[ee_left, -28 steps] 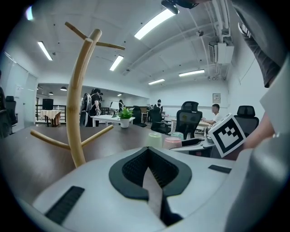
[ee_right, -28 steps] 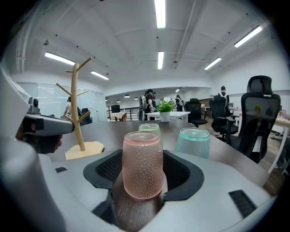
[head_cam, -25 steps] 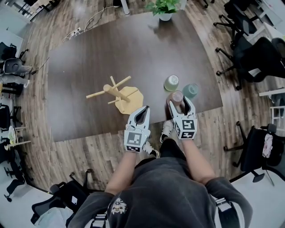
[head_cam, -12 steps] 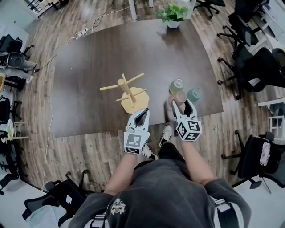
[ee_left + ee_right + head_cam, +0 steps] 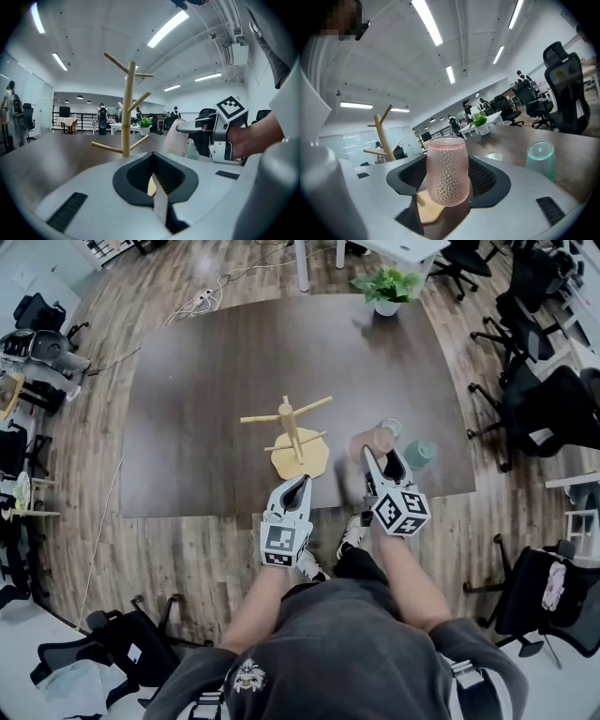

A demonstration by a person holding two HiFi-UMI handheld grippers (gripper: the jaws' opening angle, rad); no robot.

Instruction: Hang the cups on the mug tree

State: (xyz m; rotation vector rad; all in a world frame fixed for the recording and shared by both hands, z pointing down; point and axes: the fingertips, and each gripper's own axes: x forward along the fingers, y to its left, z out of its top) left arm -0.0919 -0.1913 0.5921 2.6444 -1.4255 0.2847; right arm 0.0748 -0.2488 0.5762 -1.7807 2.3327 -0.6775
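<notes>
Nearest, the left hand-held gripper [image 5: 301, 486] is clenched on nothing, its tips at 6 o'clock of the mug tree [image 5: 292, 432]. The right hand-held gripper [image 5: 380, 456] grasps the pink cup [image 5: 448, 171] upright, at the tree's 3 o'clock. On the counter [image 5: 206, 381], a teal cup [image 5: 421, 453] stands at the pink cup's 3 o'clock and a clear cup [image 5: 390, 427] at its 1 o'clock. A plant [image 5: 389, 287] is farthest.

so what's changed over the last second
The right gripper, already closed on the pink cup, has lifted it off the table, away from the green cup and the teal cup. Those two and the mug tree haven't moved; the left gripper stays shut and empty.
</notes>
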